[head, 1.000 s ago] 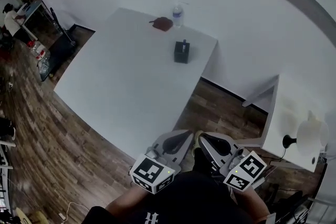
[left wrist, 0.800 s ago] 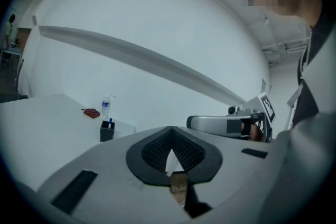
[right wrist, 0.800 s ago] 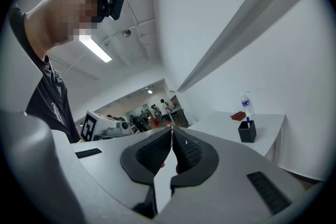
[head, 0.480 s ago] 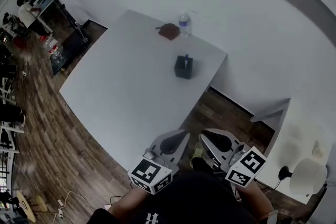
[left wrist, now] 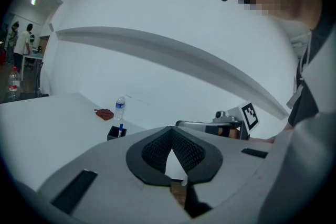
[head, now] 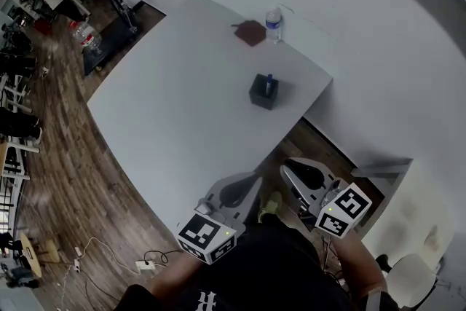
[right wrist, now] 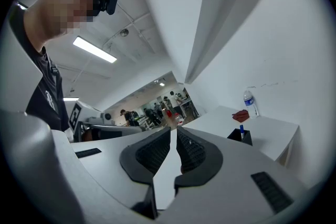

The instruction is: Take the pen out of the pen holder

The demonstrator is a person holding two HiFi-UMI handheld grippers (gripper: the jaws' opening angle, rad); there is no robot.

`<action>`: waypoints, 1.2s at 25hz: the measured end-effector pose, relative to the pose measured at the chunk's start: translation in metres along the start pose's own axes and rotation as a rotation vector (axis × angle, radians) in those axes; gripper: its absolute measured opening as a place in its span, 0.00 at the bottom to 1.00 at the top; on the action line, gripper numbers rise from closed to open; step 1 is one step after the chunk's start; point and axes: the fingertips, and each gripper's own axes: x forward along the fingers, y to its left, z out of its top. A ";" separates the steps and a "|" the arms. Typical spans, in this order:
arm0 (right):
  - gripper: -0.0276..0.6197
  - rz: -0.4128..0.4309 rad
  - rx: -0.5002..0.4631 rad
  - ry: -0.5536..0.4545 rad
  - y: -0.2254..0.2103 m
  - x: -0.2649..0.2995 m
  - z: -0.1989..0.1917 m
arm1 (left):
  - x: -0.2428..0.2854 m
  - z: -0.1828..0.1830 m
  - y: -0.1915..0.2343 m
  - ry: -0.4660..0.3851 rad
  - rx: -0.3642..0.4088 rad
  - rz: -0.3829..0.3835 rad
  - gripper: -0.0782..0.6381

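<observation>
The blue pen [head: 269, 79] stood upright in the black pen holder [head: 263, 93], which sat on the white table [head: 175, 105] near its right edge. A brown cloth [head: 250, 32] and a water bottle [head: 273, 23] lay farther back by the wall. Well apart from the holder, off the table's near edge and close to the person's body, the left gripper [head: 251, 182] and the right gripper [head: 287, 167] each had their jaws together with nothing between them.

Head view looks steeply down — both gripper views share the table [head: 182, 98].
</observation>
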 end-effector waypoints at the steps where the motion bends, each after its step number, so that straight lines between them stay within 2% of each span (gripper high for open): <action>1: 0.07 0.001 -0.015 0.006 -0.011 0.006 0.000 | 0.004 -0.001 0.006 0.002 -0.005 0.003 0.12; 4: 0.08 -0.011 -0.066 0.031 -0.049 0.028 0.004 | 0.016 -0.002 0.024 0.000 -0.018 0.003 0.12; 6: 0.14 -0.034 -0.094 0.068 -0.077 0.046 0.004 | 0.022 0.000 0.036 -0.001 -0.032 0.003 0.12; 10: 0.18 -0.095 -0.141 0.140 -0.143 0.087 0.002 | 0.032 0.006 0.069 0.003 -0.065 0.019 0.12; 17: 0.26 -0.153 -0.203 0.229 -0.242 0.152 -0.027 | 0.042 -0.007 0.119 0.062 -0.137 0.077 0.12; 24: 0.30 -0.115 -0.260 0.342 -0.288 0.192 -0.061 | 0.047 -0.019 0.153 0.116 -0.183 0.126 0.12; 30: 0.31 -0.056 -0.272 0.390 -0.299 0.209 -0.077 | 0.054 -0.028 0.167 0.156 -0.212 0.147 0.12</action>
